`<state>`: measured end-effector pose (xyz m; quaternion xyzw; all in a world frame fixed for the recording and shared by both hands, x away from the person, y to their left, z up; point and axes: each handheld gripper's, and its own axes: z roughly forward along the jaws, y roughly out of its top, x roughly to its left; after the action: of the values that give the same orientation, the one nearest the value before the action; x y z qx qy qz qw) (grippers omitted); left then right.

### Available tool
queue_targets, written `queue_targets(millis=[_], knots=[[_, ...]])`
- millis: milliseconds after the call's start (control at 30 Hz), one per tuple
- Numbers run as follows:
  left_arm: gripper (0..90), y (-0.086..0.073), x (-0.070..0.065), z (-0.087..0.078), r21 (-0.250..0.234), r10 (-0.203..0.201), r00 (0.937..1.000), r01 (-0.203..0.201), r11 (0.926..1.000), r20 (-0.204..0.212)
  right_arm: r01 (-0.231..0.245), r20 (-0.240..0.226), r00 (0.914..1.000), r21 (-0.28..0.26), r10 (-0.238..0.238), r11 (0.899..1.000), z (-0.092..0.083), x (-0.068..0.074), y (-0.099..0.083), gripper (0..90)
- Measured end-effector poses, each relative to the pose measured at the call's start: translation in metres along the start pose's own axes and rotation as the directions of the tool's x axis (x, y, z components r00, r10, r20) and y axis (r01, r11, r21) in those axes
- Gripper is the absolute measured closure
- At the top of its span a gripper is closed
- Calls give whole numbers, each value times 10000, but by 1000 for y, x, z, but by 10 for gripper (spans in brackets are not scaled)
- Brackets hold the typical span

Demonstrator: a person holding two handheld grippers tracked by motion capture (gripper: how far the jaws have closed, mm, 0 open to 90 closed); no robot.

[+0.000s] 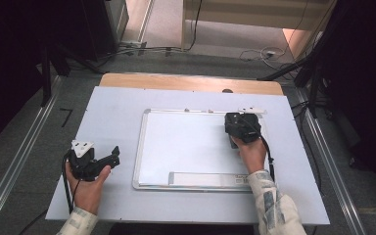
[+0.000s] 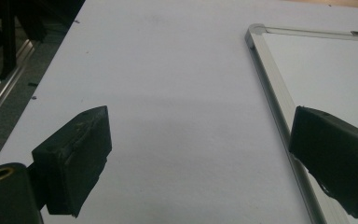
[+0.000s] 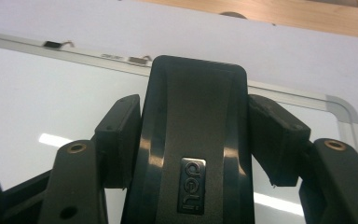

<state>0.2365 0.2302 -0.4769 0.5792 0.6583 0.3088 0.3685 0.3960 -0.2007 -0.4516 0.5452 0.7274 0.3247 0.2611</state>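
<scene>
A white whiteboard [image 1: 186,142] with a silver frame lies flat in the middle of the table. Over its far right corner my right gripper [image 1: 241,131] points down at the board, shut on a black board eraser [image 3: 193,140] marked "deli". The right gripper view has the eraser clamped between both pads [image 3: 121,126], just above the board's surface [image 3: 37,93]. My left gripper [image 1: 111,155] rests on the table left of the board, held in the person's hand. Its jaws stand wide open with nothing between them [image 2: 200,140], and the board's frame [image 2: 275,79] runs by its right jaw.
A pale sheet [image 1: 112,112] covers the table, with a wooden strip [image 1: 191,82] bare at the far edge. A silver pen tray [image 1: 208,179] runs along the board's near edge. Cables [image 1: 264,53] lie on the floor beyond; dark stands flank both sides.
</scene>
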Motion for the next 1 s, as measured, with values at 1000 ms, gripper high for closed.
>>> queue_targets(millis=[1000], knots=[[64,-2,-1,3,86,-41,10000,42,10000,-72,-339,1404,9898,738,233,9967,42,-58,-5,360]])
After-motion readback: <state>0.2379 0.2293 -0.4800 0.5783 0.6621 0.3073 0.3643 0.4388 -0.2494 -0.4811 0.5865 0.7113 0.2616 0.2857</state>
